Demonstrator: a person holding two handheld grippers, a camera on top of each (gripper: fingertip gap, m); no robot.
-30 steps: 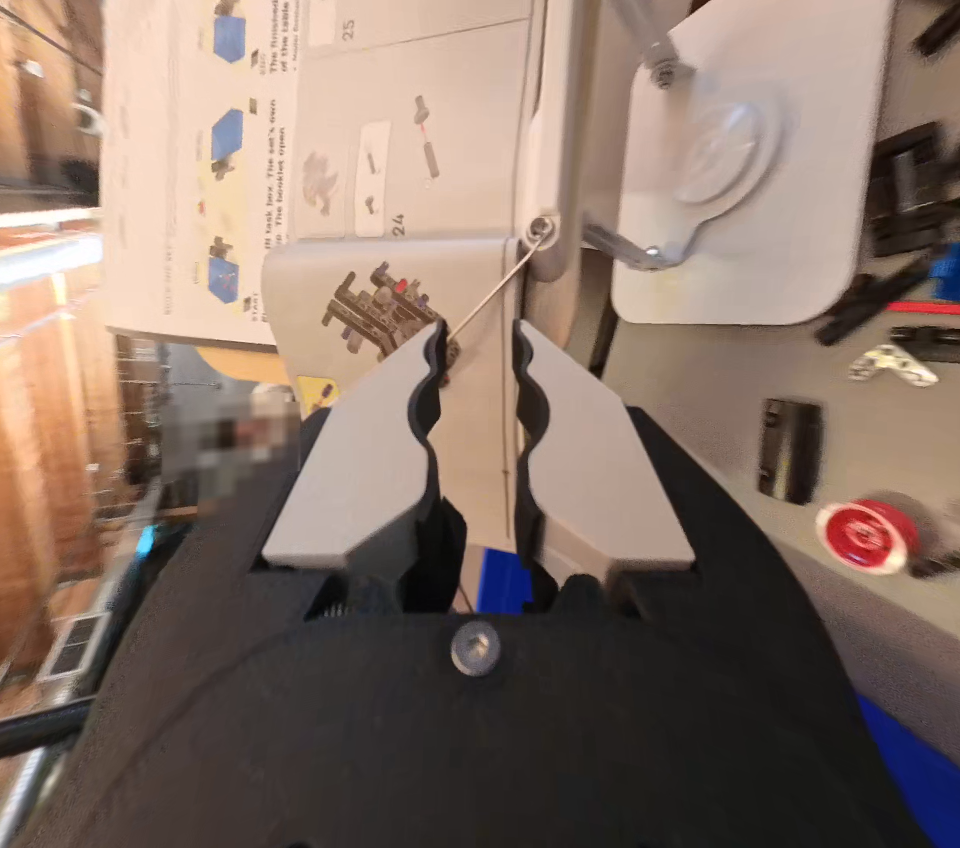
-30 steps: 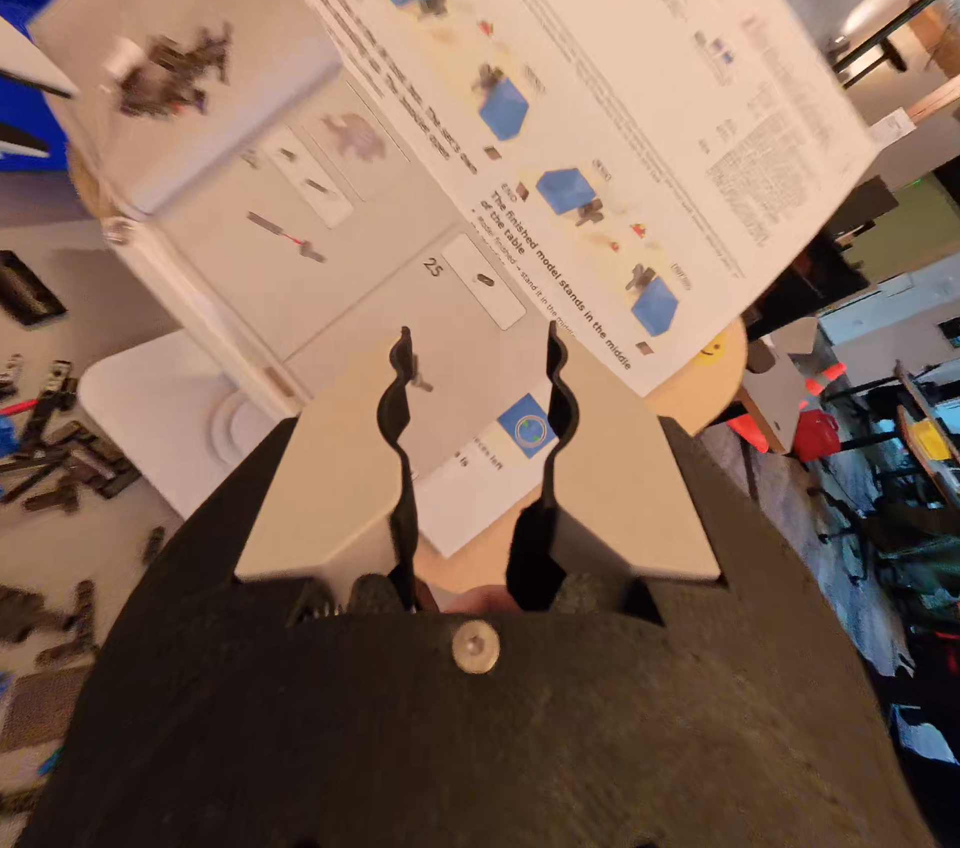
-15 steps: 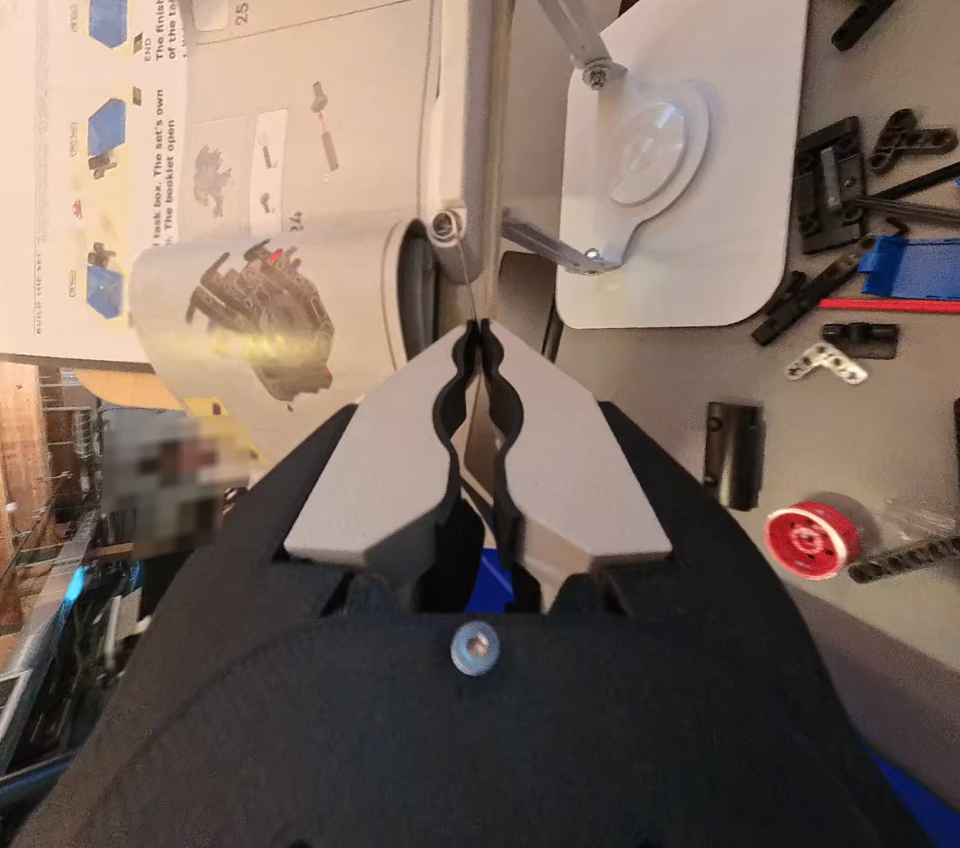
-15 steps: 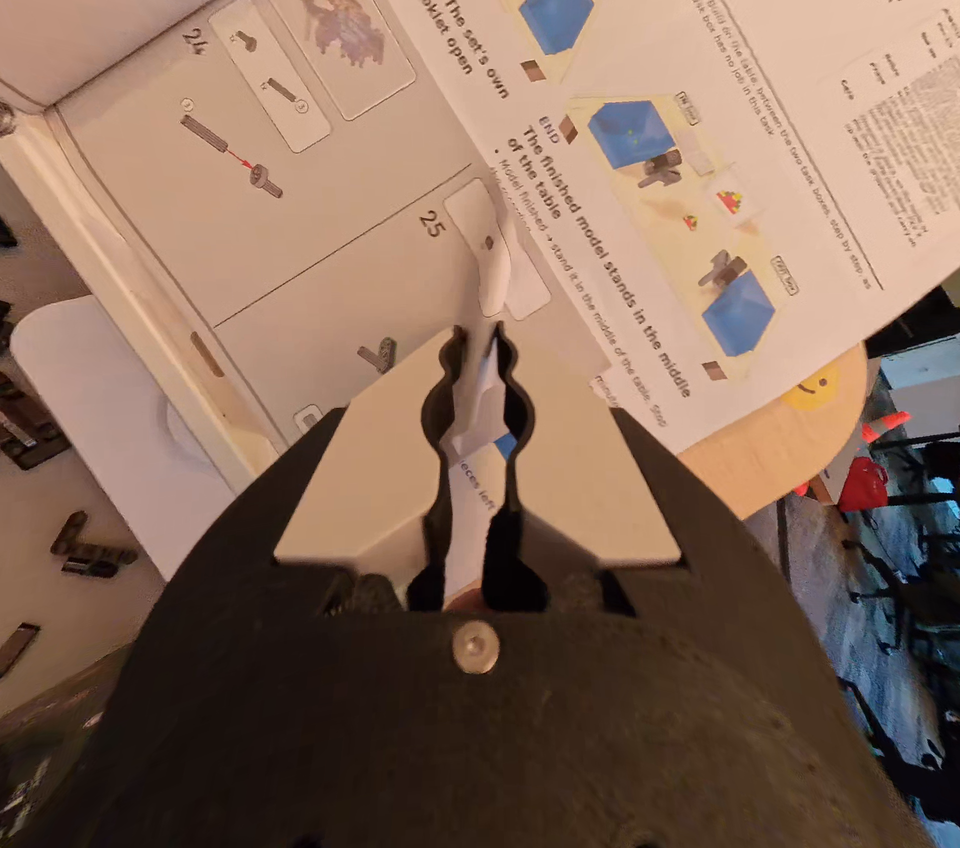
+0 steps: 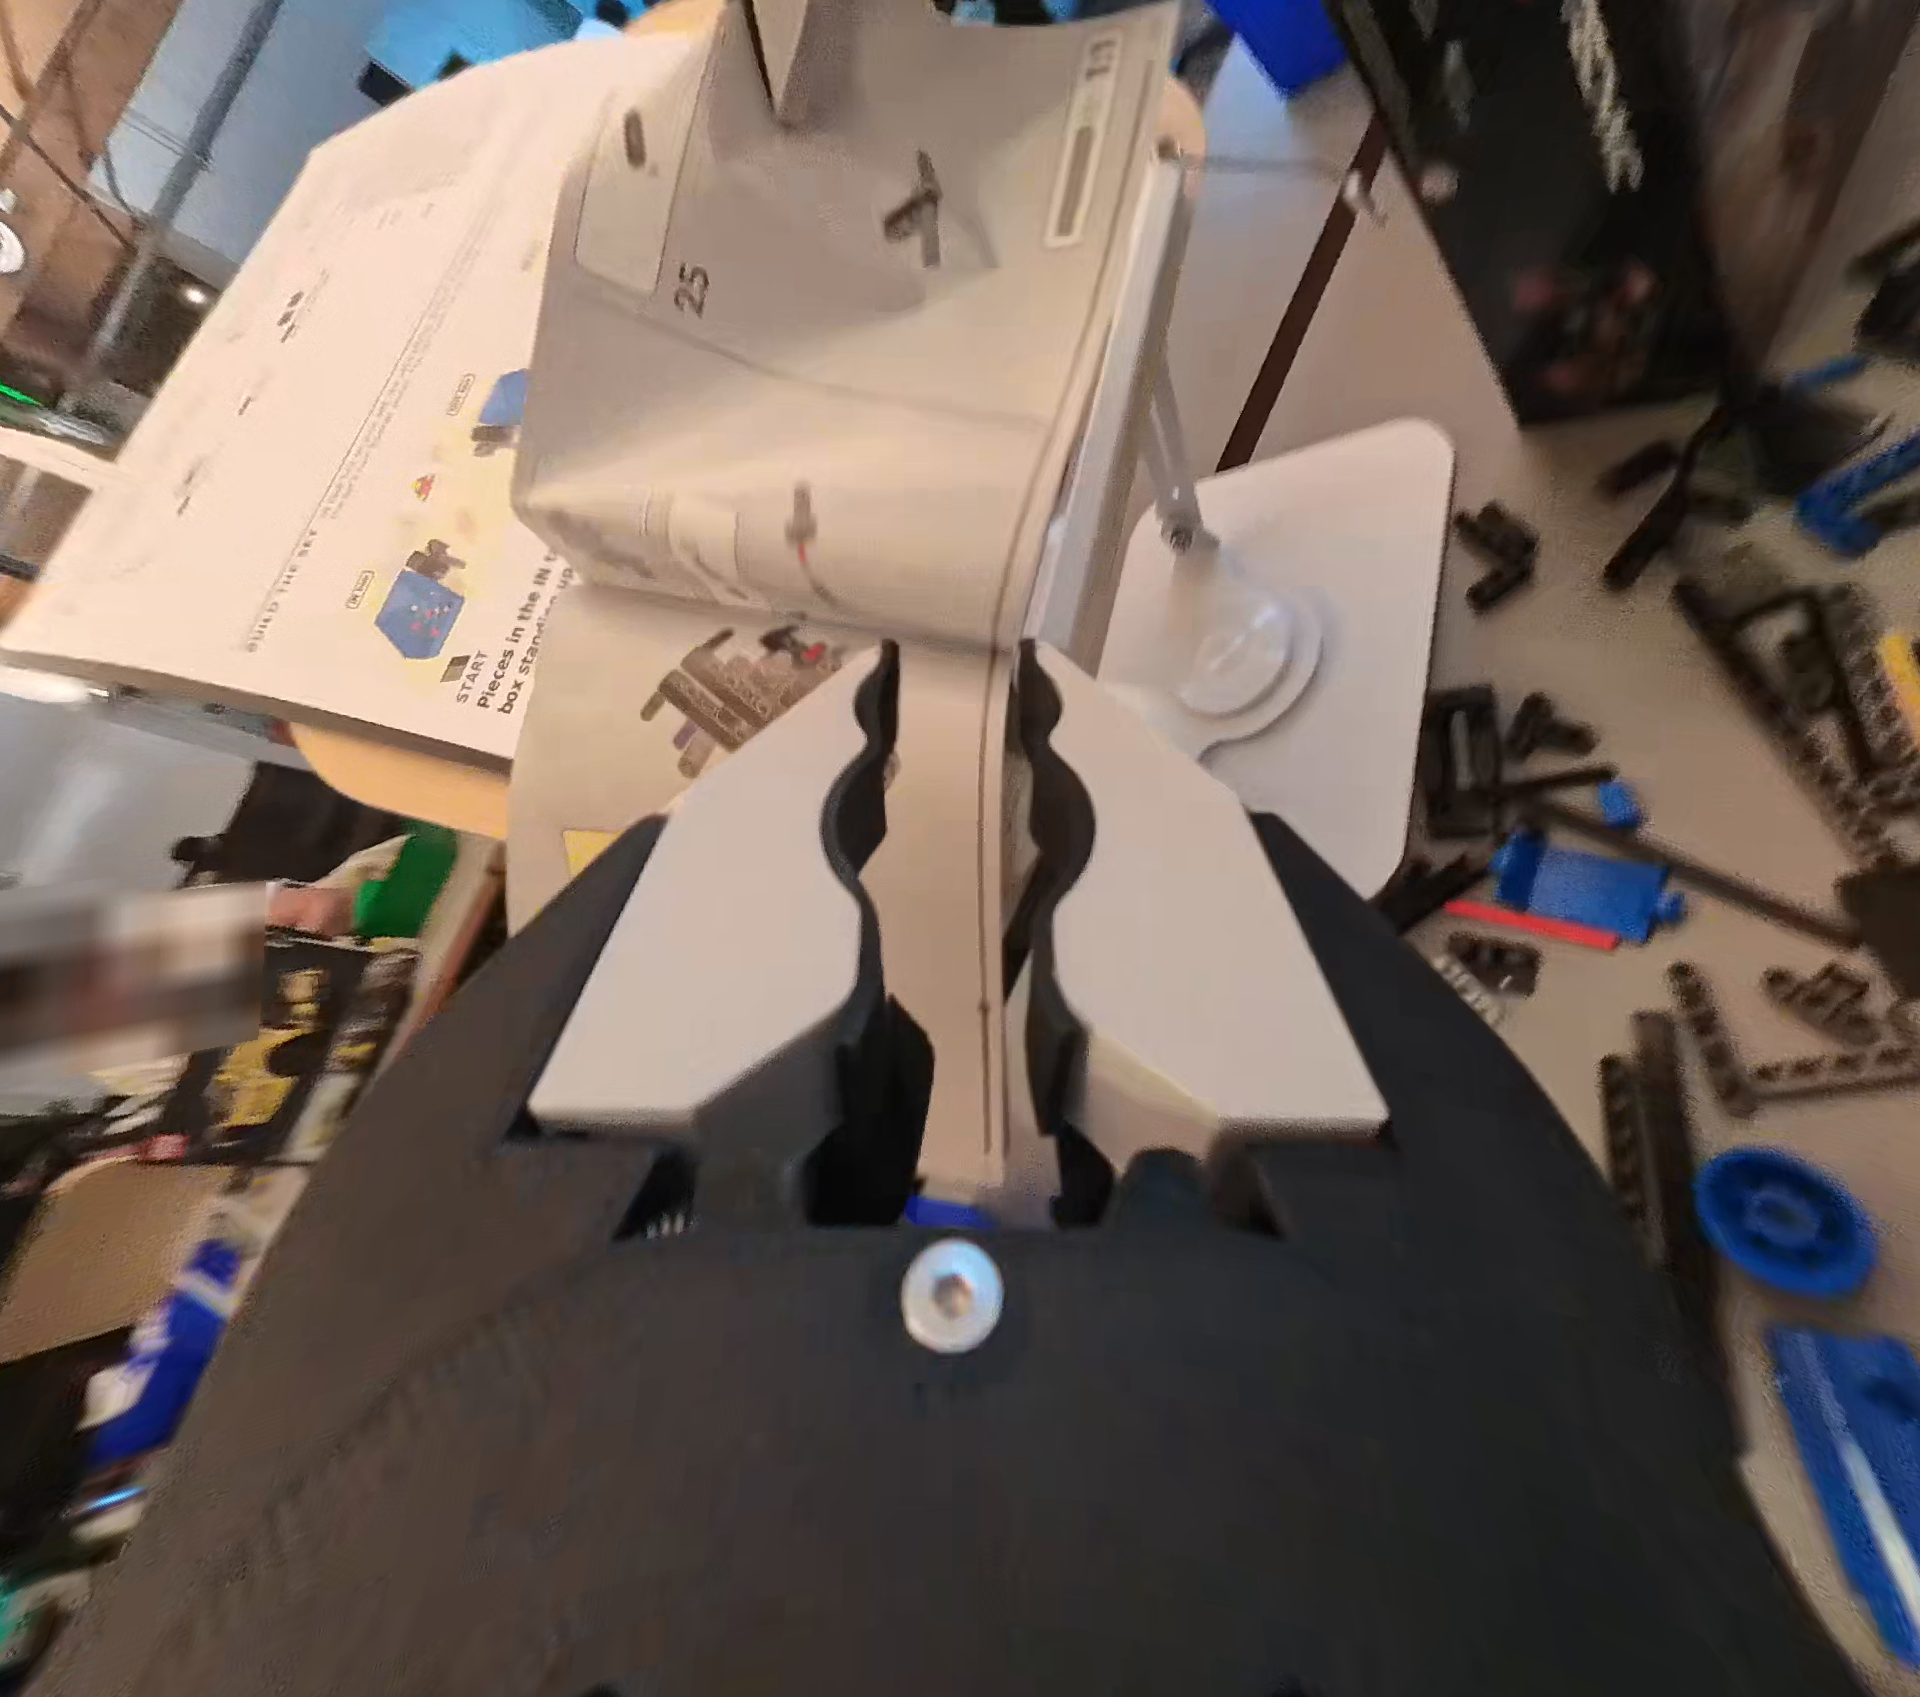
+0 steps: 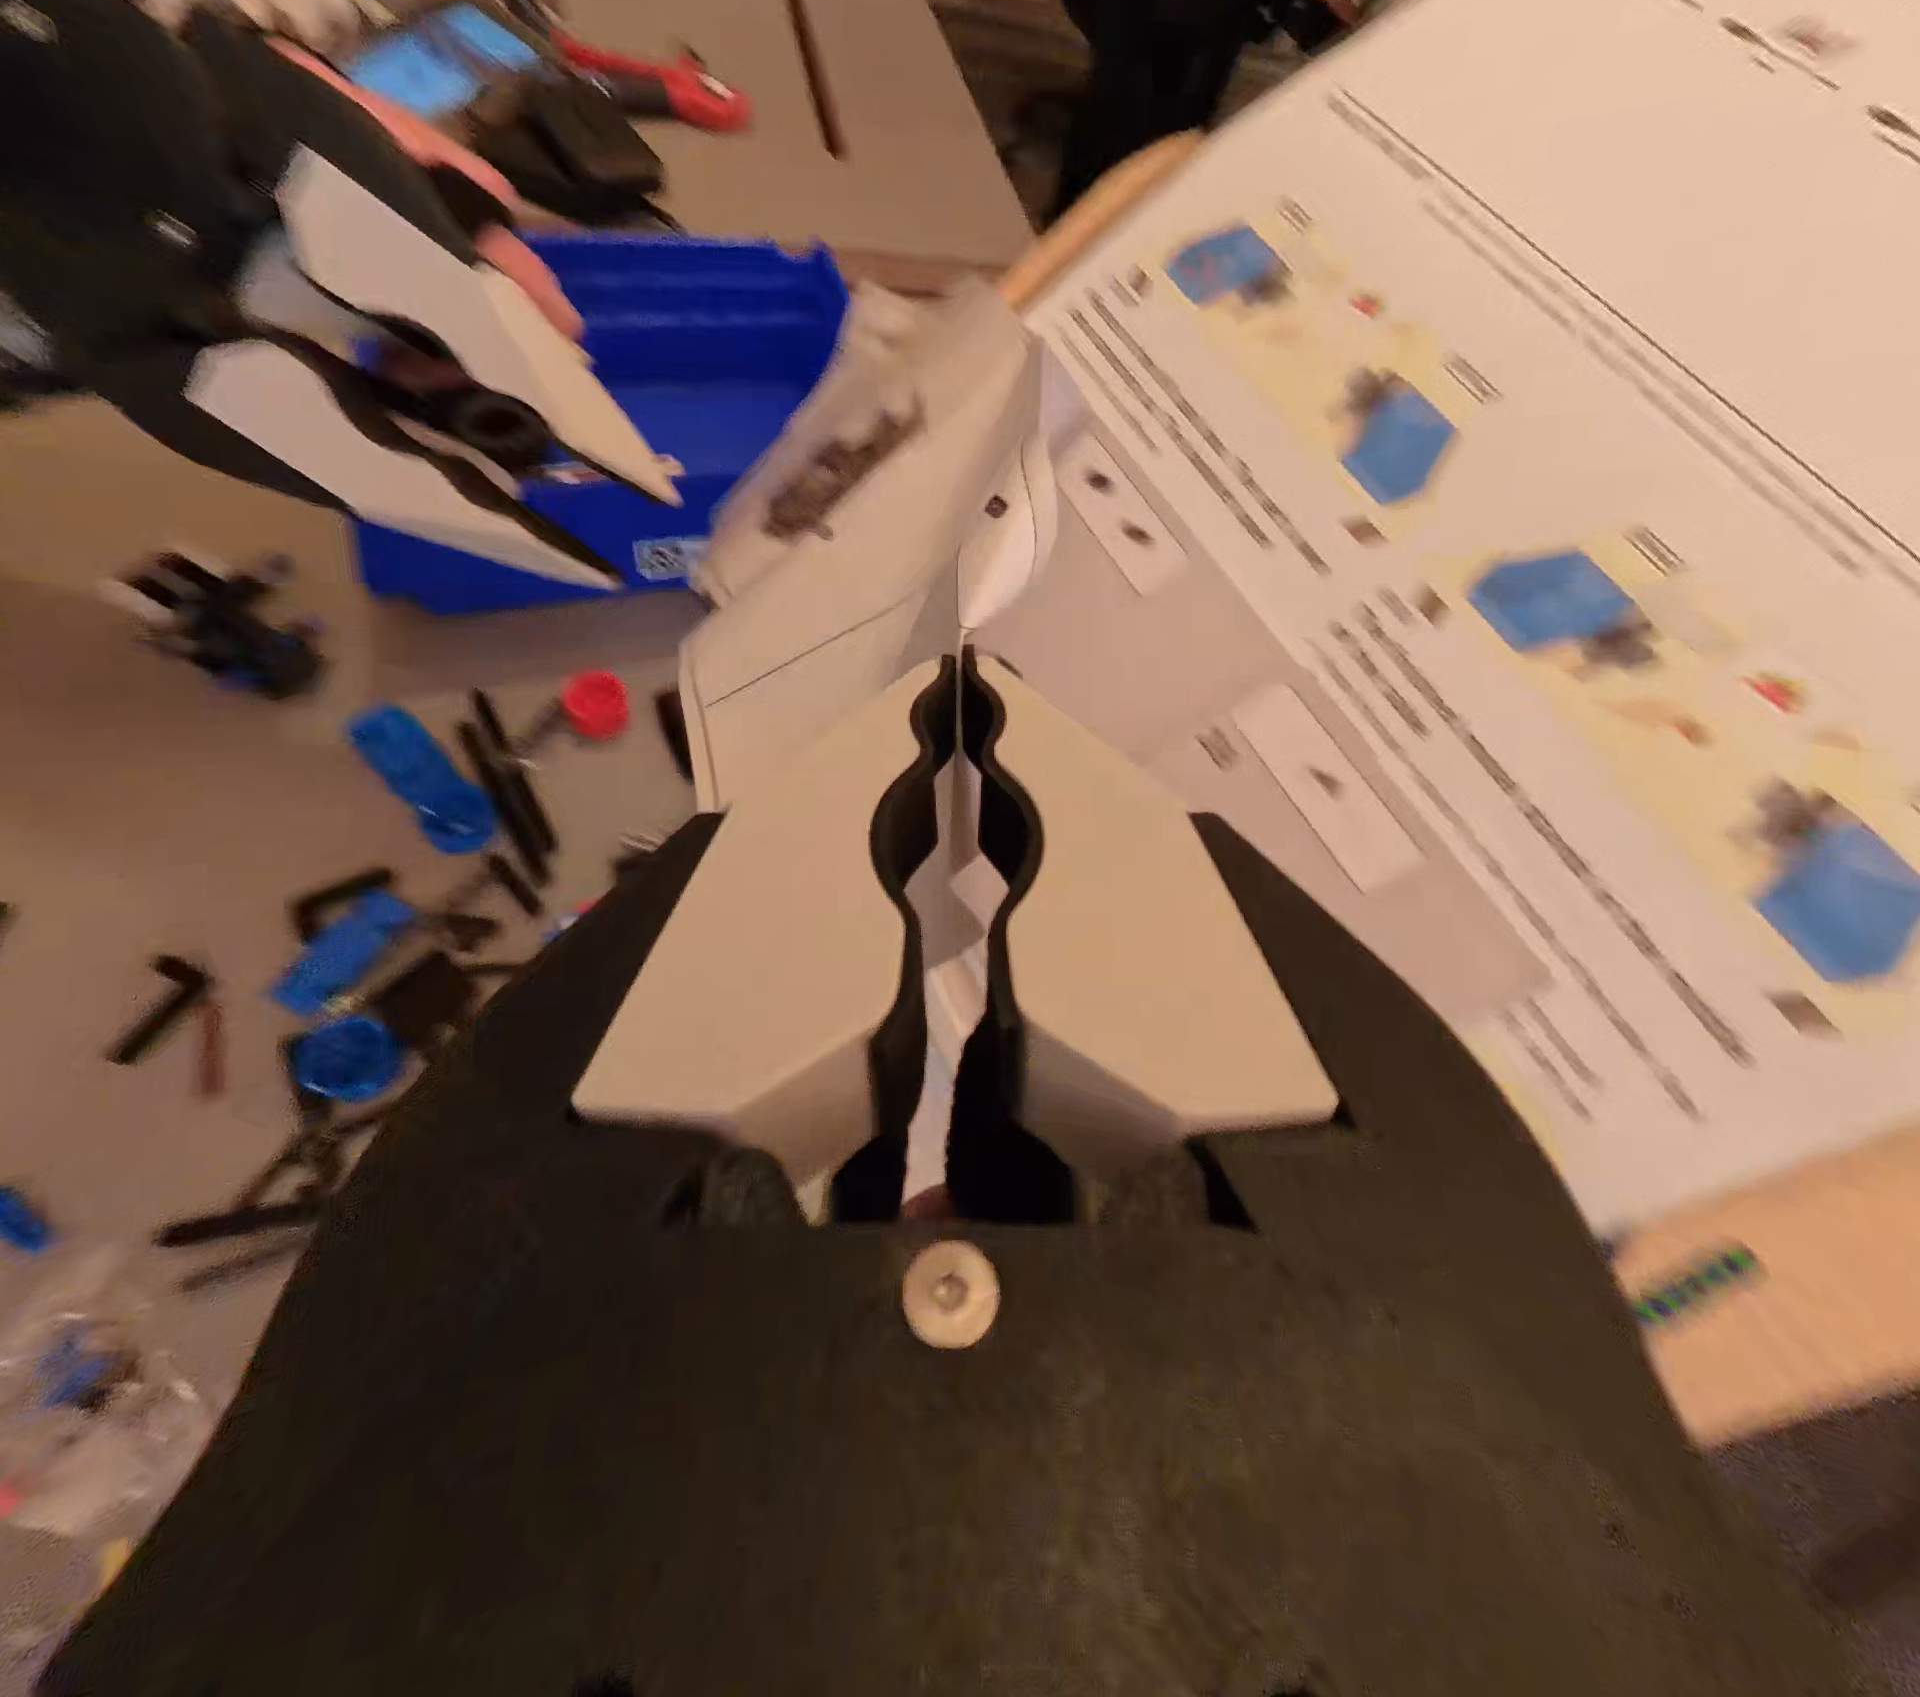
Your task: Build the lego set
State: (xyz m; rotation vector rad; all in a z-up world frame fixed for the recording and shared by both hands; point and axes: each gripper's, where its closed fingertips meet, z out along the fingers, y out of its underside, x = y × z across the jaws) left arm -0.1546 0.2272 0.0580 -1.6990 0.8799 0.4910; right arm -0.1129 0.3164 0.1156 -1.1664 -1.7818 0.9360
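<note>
The grey instruction booklet (image 5: 831,400) stands on a white stand, with one page curled up. My right gripper (image 6: 958,660) is shut on the edge of that booklet page (image 6: 997,567) and holds it lifted; it also shows at the top of the left wrist view (image 5: 779,37). My left gripper (image 5: 951,655) is open at the booklet's lower edge, with the folded cover showing between its fingers. It also shows in the right wrist view (image 6: 644,525), jaws apart, next to the cover. Loose black and blue lego pieces (image 5: 1579,878) lie on the table to the right.
The stand's white base (image 5: 1330,608) sits behind the booklet. A large printed sheet (image 6: 1558,400) lies beside it. A black lego box (image 5: 1558,141) stands at the back right, and a blue bin (image 6: 707,338) behind the booklet. There is also a blue wheel (image 5: 1782,1221) and a red wheel (image 6: 594,702). The gap from one gripper's tips to the other's is roughly 12 centimeters. The blue wheel (image 5: 1782,1221) is about 25 centimeters from my left fingertips and 35 centimeters from my right. It turns up in the right wrist view (image 6: 456,808) as well.
My right gripper closed on the booklet page and lifted it over. My left gripper shut at the booklet's lower edge, then opened again. Both views swung round.
</note>
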